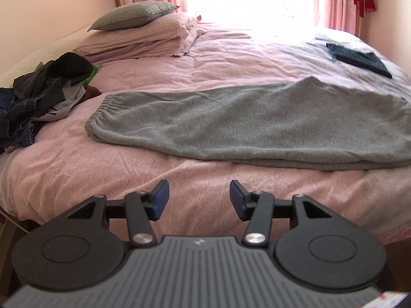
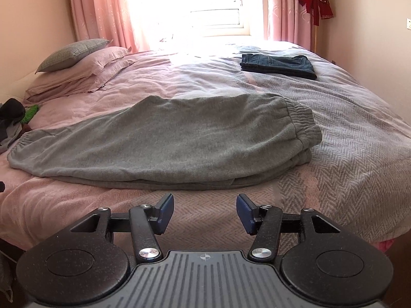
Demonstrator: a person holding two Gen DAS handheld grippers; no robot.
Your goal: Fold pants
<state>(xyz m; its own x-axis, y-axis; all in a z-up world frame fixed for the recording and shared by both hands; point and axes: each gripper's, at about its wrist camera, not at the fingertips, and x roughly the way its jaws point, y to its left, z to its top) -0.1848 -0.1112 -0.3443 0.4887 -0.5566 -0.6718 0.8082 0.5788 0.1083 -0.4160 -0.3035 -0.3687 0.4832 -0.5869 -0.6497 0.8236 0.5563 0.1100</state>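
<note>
Bed: pink cover fills mid-frame; grey herringbone blanket on its right side
Pants: grey sweatpants lie folded lengthwise across the centre, cuffs left, waistband right
Left gripper: jaws apart, empty, low centre
Right gripper: jaws apart, empty
Room: pillows upper left; clothes heap at left edge; folded jeans upper right; pink curtains beside a bright window
</note>
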